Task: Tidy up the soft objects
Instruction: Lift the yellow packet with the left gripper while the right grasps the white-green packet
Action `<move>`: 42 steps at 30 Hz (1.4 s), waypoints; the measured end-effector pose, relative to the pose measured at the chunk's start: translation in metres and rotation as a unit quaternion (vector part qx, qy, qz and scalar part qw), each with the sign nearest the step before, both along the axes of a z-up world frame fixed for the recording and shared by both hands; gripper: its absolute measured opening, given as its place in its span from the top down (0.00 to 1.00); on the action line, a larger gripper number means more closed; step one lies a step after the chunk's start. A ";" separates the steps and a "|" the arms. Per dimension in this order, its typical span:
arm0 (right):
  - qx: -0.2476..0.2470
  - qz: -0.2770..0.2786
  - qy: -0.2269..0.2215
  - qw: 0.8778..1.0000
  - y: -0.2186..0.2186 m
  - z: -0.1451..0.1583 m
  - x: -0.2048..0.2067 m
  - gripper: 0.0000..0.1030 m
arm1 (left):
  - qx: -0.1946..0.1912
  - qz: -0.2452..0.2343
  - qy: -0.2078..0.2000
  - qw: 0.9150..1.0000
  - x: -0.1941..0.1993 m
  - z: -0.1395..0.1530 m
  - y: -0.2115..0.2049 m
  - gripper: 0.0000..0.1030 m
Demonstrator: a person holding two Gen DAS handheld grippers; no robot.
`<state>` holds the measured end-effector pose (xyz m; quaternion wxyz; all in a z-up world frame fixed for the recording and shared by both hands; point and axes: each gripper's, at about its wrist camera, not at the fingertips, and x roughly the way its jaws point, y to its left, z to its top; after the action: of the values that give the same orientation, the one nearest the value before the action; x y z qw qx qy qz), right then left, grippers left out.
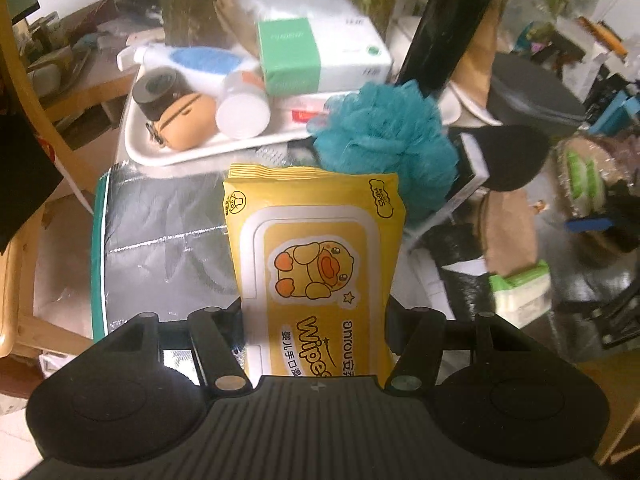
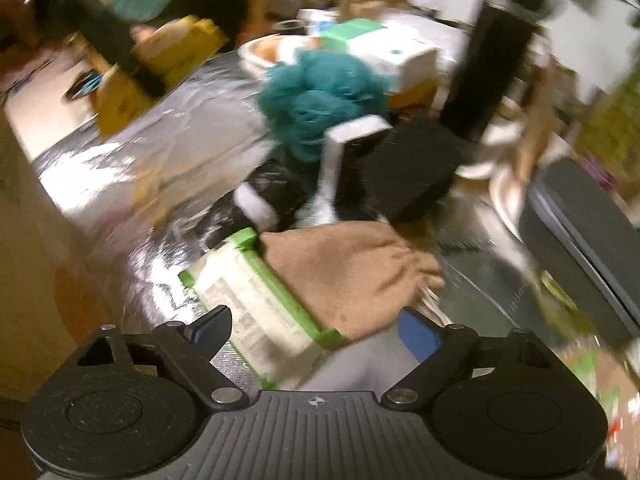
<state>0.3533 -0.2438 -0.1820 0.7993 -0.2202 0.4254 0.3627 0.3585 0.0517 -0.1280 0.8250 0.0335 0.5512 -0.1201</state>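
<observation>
A: While the left gripper [image 1: 316, 320] pinches the yellow soft pack of duck-print wet wipes [image 1: 316, 252] between its fingers, where is the teal mesh bath puff [image 1: 384, 136]?
B: Beyond the pack's far end.
A: And the right gripper [image 2: 316, 328]?
B: Spread wide, the green-edged white tissue pack [image 2: 260, 304] lying between its fingers, unpinched.

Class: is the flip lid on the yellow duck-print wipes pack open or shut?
Shut: the white-rimmed lid lies flat against the yellow wipes pack.

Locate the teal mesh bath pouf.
Left wrist view, centre-right: teal mesh bath pouf sits behind the yellow wipes pack, right of the white tray.
</observation>
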 end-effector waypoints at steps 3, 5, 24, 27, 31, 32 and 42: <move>-0.020 0.049 -0.006 0.999 0.012 -0.011 0.000 0.19 | -0.005 -0.005 -0.013 1.000 -0.004 0.005 0.000 0.41; -0.032 0.082 -0.006 0.996 0.020 -0.018 0.000 0.26 | -0.009 -0.007 -0.018 1.000 -0.005 0.007 0.000 0.41; -0.029 0.123 0.010 0.992 0.027 -0.005 0.002 0.47 | -0.031 -0.005 -0.029 0.999 -0.014 0.029 0.007 0.41; -0.009 0.107 -0.001 0.994 0.018 0.018 -0.002 0.47 | -0.035 -0.005 -0.037 0.999 -0.018 0.040 0.008 0.41; 0.010 0.079 -0.018 0.997 0.008 0.050 -0.014 0.47 | -0.041 -0.011 -0.047 0.998 -0.025 0.054 0.006 0.41; 0.014 0.072 -0.021 0.997 0.006 0.057 -0.017 0.47 | -0.044 -0.013 -0.050 0.998 -0.028 0.059 0.005 0.41; 0.100 -0.048 -0.030 0.993 -0.011 0.124 -0.056 0.47 | -0.036 -0.015 -0.073 0.997 -0.056 0.100 0.000 0.41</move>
<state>0.2973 -0.2543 -0.0578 0.8464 -0.1295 0.3731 0.3574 0.3029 0.0520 -0.0275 0.8616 0.0211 0.4845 -0.1498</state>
